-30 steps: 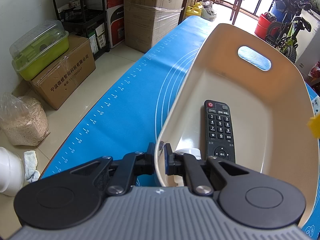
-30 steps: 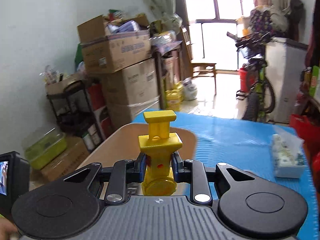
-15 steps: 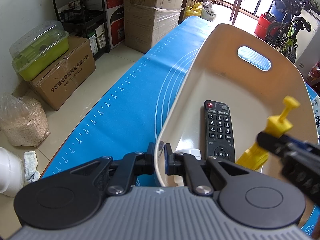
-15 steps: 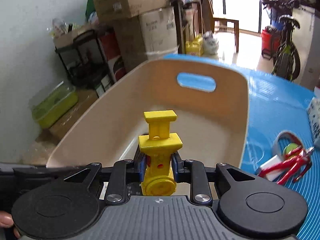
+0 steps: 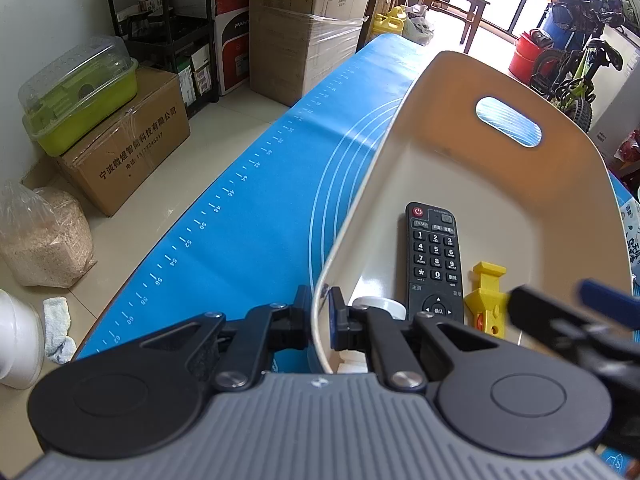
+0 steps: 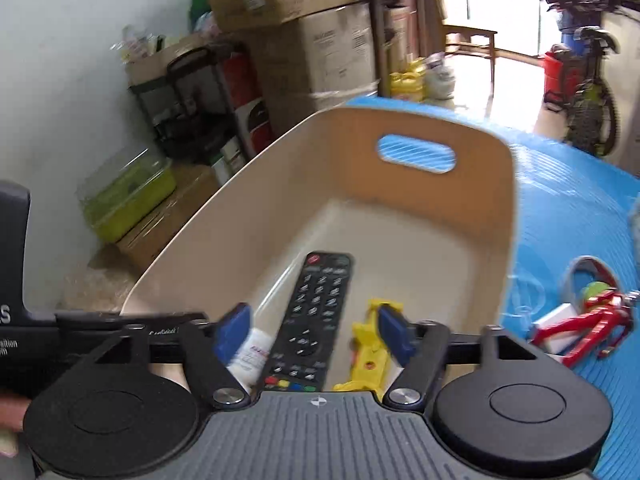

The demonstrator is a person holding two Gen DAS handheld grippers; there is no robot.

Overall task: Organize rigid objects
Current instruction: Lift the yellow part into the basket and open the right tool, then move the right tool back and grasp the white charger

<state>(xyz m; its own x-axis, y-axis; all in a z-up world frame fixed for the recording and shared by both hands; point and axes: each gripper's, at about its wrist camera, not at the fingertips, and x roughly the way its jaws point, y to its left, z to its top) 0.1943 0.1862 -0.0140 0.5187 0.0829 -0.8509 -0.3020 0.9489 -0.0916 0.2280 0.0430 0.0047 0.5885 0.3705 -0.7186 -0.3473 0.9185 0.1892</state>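
Observation:
A beige basket (image 5: 500, 184) with a handle slot stands on the blue mat. My left gripper (image 5: 318, 316) is shut on the basket's near rim. Inside lie a black remote (image 5: 435, 264), a yellow plastic piece (image 5: 486, 300) right of it, and a white item (image 5: 376, 305) near the rim. My right gripper (image 6: 316, 330) is open above the basket's near end, over the remote (image 6: 316, 320). The yellow piece (image 6: 370, 350) lies loose on the basket floor (image 6: 400, 248), beside the right finger. A white tube (image 6: 250, 354) lies left of the remote.
On the mat right of the basket lie a red tool (image 6: 580, 320), a tape roll (image 6: 588, 280) and a small white box (image 6: 554, 320). Left of the table are floor, cardboard boxes (image 5: 124, 148), a green container (image 5: 80, 100) and a black shelf (image 5: 160, 20).
My right gripper dipped into the basket, opened and let go of the yellow piece, which now lies beside the remote. My left gripper kept its hold on the rim.

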